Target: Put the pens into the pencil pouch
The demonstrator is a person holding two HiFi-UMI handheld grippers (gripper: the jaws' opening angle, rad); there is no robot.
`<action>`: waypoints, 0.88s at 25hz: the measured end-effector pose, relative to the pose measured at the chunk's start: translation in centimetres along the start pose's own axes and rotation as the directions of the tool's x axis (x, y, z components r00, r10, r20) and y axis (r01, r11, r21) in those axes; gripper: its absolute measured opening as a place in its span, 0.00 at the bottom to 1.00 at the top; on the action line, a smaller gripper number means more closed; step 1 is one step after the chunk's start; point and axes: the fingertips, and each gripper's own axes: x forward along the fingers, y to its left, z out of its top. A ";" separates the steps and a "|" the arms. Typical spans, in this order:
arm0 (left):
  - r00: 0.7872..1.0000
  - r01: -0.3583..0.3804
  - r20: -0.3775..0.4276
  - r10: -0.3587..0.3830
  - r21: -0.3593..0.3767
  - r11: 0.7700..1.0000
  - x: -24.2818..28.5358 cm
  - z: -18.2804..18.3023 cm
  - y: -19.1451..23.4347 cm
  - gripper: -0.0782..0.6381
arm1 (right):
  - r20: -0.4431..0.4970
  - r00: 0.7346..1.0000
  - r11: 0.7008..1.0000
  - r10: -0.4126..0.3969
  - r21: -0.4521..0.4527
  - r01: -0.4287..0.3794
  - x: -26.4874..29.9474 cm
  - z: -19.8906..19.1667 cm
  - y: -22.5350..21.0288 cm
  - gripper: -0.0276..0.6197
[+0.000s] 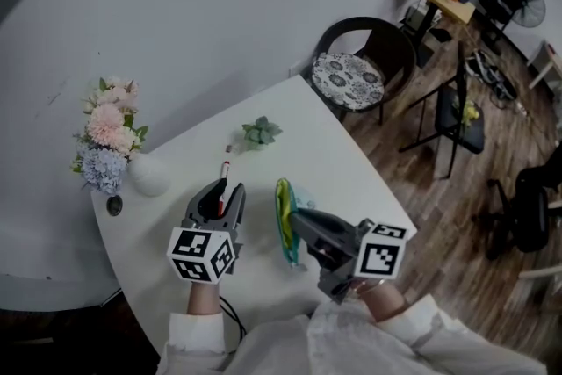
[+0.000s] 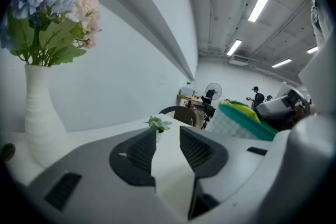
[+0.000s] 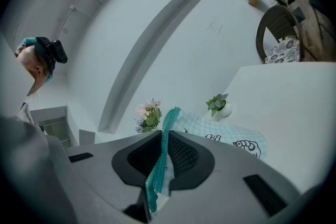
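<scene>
The person holds a gripper in each hand over a white worktop (image 1: 351, 180) that curves along a white wall. The left tongs (image 1: 226, 189) are spread, and the left gripper view shows only bare worktop in the gap between them (image 2: 168, 136). A pen (image 1: 226, 164) with a red end lies on the worktop just beyond the tips of these tongs, pointing away toward the wall; whether they touch it cannot be told.

The right tongs (image 1: 299, 233) are pinching the pencil pouch (image 1: 283, 206) by its teal zip edge. In the right gripper view that teal strip runs straight between the two dark pads (image 3: 165, 139), and the pale checked body of the pouch (image 3: 231, 136), printed with small dark figures, spreads out beyond them. From the head view the pouch stands on edge, just to the right of the left tongs, with a yellow-green lining showing at its mouth. It also shows at the right of the left gripper view (image 2: 241, 123).

A small potted plant (image 1: 261, 133) sits farther back on the worktop. A white vase (image 1: 147, 176) of pink and blue flowers (image 1: 107, 136) stands at the worktop's left end. A chair (image 1: 360, 70) with a patterned cushion stands past the far corner
</scene>
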 end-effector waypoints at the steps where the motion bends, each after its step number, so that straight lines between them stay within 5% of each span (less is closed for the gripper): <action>1: 1.000 -0.012 -0.014 0.012 0.004 1.000 0.3 -0.4 0.5 0.28 | -0.002 1.000 1.000 0.002 0.001 -0.002 0.1 0.1 -0.1 0.10; 10: 0.988 -0.061 -0.140 0.073 0.085 0.994 3.1 -4.1 3.2 0.28 | -0.023 0.999 1.000 0.022 0.008 -0.021 0.4 0.1 -0.3 0.10; 22: 0.939 -0.161 -0.301 0.167 0.043 0.986 5.3 -8.5 7.5 0.28 | -0.033 0.999 1.000 0.022 0.023 -0.021 0.1 -0.3 -0.9 0.10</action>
